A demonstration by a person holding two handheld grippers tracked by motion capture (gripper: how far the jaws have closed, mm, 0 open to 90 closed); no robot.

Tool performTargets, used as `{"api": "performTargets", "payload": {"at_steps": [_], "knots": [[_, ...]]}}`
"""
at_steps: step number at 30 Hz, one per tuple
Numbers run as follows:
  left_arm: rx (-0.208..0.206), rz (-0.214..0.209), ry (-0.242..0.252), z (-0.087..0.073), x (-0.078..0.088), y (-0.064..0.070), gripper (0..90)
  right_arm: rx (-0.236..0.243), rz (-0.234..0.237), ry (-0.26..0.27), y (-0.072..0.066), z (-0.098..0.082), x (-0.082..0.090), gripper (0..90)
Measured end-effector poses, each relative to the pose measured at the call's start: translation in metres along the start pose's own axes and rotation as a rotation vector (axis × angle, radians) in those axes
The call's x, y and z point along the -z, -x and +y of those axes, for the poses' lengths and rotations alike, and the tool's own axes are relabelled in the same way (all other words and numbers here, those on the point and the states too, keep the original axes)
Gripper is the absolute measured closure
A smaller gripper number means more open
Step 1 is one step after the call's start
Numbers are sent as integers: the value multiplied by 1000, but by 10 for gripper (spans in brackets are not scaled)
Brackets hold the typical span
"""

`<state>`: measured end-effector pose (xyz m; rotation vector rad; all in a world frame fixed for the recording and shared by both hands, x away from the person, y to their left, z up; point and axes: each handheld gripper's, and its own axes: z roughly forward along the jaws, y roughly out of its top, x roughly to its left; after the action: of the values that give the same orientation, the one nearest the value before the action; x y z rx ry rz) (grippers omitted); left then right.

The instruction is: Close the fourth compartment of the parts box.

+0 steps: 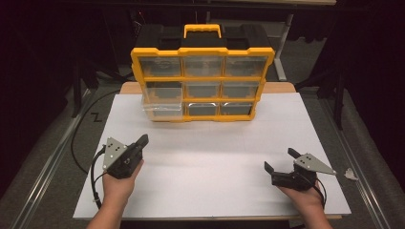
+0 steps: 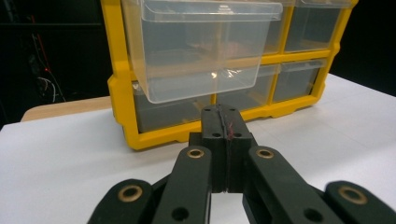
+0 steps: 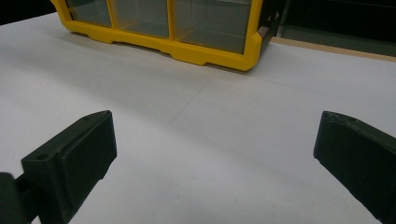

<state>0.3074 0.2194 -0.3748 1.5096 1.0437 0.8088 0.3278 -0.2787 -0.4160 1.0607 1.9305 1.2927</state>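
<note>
The clear drawer (image 1: pixel 161 109) juts from the yellow organizer (image 1: pixel 202 71), ahead of the left gripper (image 1: pixel 142 141), whose jaws are clenched on nothing. The right gripper (image 1: pixel 279 160) rests released, well apart from it.

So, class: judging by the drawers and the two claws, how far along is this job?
Done: one clear drawer at the left of the yellow organizer stands pulled out. In hand: nothing; the left claw is shut and empty, short of that drawer, and the right claw is open over the white board. Left: probably filling or closing it.
</note>
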Motion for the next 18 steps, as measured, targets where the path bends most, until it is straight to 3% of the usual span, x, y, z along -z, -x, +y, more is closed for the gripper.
{"api": "performTargets", "payload": {"at_steps": [13,15,18], "knots": [[45,7,-23,10,-32,4,896,-5,5,7,0,-1,0,7],[36,1,-23,13,-35,5,895,-5,4,8,0,-1,0,7],[-14,-5,-20,18,-41,10,896,-7,6,10,1,-1,1,7]]}}
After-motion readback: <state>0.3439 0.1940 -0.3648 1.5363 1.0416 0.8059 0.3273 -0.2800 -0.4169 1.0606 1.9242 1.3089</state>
